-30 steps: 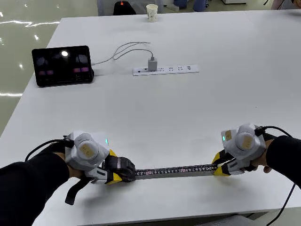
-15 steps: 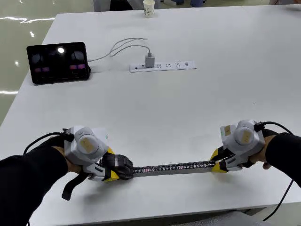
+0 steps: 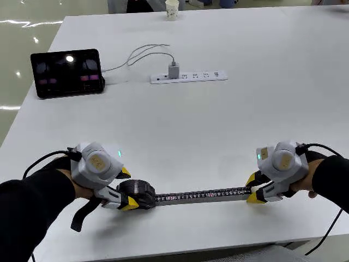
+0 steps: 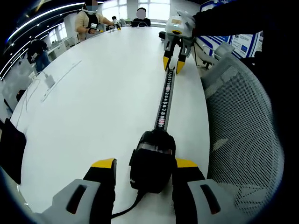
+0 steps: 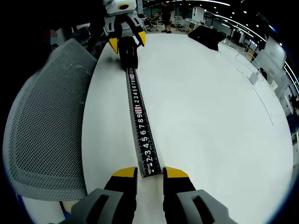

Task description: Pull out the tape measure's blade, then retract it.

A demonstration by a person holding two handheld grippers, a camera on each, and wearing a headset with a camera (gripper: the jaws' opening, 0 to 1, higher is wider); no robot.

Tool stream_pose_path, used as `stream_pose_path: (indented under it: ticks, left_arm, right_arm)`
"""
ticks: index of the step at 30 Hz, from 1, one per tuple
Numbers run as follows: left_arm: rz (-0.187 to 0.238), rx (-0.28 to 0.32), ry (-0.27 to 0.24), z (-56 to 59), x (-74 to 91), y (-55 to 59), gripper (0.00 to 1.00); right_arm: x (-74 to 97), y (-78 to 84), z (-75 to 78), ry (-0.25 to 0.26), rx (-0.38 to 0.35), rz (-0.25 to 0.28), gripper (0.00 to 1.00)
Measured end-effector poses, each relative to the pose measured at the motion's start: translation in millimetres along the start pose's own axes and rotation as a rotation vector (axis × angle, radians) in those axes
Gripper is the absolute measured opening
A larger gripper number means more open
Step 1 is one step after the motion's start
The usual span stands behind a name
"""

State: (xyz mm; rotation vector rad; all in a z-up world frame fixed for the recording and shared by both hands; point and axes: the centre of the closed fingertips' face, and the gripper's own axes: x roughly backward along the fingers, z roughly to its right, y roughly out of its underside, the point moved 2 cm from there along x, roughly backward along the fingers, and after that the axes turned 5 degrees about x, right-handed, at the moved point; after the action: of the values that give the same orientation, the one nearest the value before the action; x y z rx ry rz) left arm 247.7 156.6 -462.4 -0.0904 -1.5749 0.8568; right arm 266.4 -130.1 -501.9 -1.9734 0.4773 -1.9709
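Two-ended tension: right gripper [image 3: 252,189] pinching blade [image 3: 202,194] at 3 o'clock, left gripper [image 3: 128,189] straddling case [image 3: 139,192] at 9 (clamp unclear).

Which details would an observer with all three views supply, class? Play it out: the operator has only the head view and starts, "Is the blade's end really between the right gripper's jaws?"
Observer: Yes. In the right gripper view the end of the blade lies just between the two yellow tips of the right gripper, which sit close against its edges.
Operator: And is the left gripper clamped on the case?
Observer: Not fully, it seems. In the left gripper view a strip of bare table shows between one jaw and the black case, while the other jaw is against it.
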Motion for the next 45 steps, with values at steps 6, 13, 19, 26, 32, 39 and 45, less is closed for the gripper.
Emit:
stream_pose_path:
  ticks: [6,13,19,26,32,39,45]
  left_arm:
    - [0.022,0.044,-0.027,-4.8,6.5,2.1,0.47]
    - [0.088,0.173,-0.081,-13.2,16.9,6.6,0.56]
    - [0.128,0.247,-0.117,-19.5,27.5,13.5,0.61]
    - [0.170,0.303,-0.160,-18.1,35.5,15.8,0.65]
    - [0.258,0.407,-0.207,-18.8,46.4,15.9,0.70]
    - [0.310,0.479,-0.266,-21.6,60.4,27.2,0.76]
    - [0.316,0.505,-0.300,-20.0,65.5,37.2,0.77]
  right_arm:
    - [7.4,-1.6,3.9,0.024,-0.052,0.017,0.20]
    - [18.3,-5.9,9.4,0.097,-0.161,0.086,0.23]
    - [29.4,0.6,10.0,0.151,-0.220,0.119,0.26]
    - [46.0,-1.2,13.8,0.232,-0.294,0.195,0.29]
    - [54.9,0.6,3.3,0.267,-0.328,0.226,0.32]
    - [66.6,4.7,1.3,0.371,-0.365,0.294,0.42]
    - [71.0,13.1,-3.1,0.390,-0.380,0.292,0.48]
